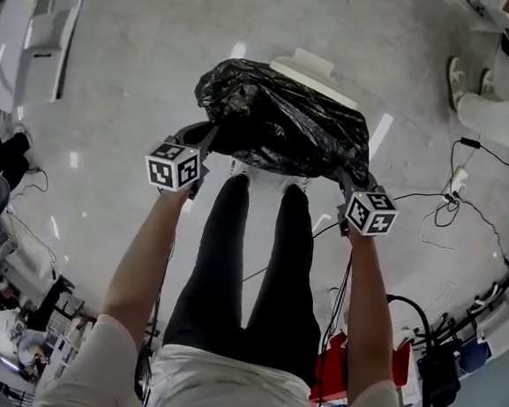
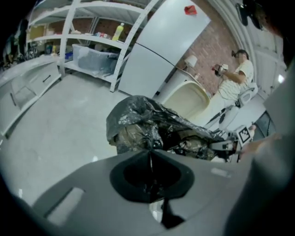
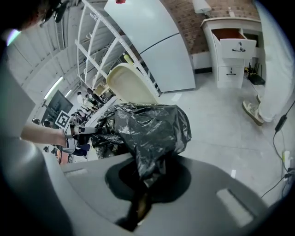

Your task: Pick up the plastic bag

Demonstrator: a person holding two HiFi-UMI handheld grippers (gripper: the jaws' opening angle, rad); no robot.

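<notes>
A crumpled black plastic bag stretches between my two grippers in front of my legs. My left gripper is shut on the bag's left edge. In the left gripper view, black film is pinched in the closed jaws of the left gripper, and the bag bulges just beyond. My right gripper is shut on the bag's right edge. The right gripper view shows a fold of the bag caught between the closed jaws of the right gripper. The bag's underside is hidden.
A white bin with a cream lid stands just beyond the bag. Cables lie on the floor at right. Another person's shoes are at the upper right. A refrigerator, shelving and a drawer cabinet line the walls.
</notes>
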